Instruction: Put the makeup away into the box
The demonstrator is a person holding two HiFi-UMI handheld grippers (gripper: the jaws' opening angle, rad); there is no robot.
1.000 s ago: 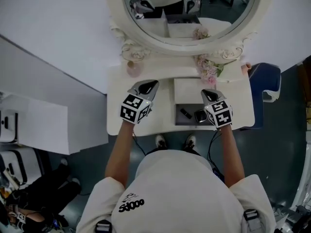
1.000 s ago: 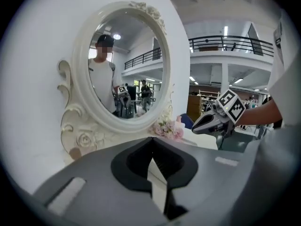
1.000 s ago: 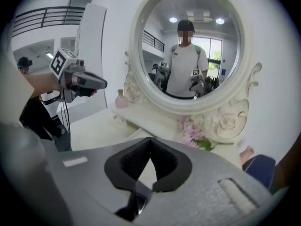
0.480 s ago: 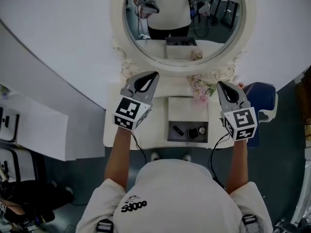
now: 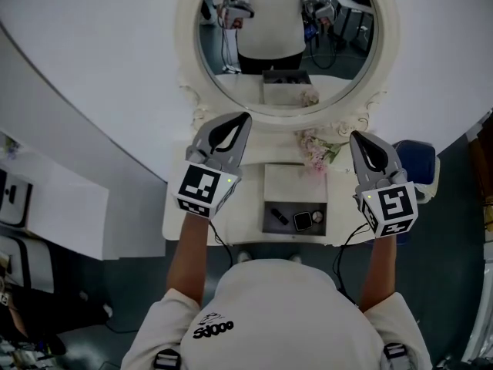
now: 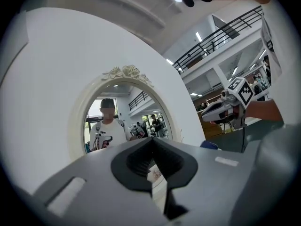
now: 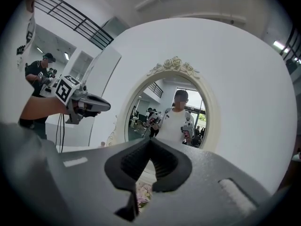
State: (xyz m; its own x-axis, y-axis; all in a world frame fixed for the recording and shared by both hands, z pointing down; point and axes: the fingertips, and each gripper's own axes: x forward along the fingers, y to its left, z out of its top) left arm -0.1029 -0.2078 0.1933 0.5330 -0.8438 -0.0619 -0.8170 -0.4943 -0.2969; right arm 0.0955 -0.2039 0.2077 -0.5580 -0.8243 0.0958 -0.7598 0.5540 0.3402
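Setting: white vanity table (image 5: 339, 191) under an oval mirror (image 5: 289, 37), dark floor around it.
Makeup: makeup (image 5: 302, 221) lies in the dark tray of the open box (image 5: 296, 182), mid-table.
Left gripper (image 5: 246, 116): jaws pressed together, nothing between them; makeup at its 5 o'clock.
Right gripper (image 5: 354, 135): jaws together, nothing held; makeup at its 7 o'clock, probably slightly nearer.
Box axis: runs 12 to 6.

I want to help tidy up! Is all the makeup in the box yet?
Looks nearly done. Done: three small items lie in the open box. In hand: nothing; left gripper and right gripper are shut, empty. Left: no loose makeup shows on the table, though the grippers hide parts; the lid stands open.
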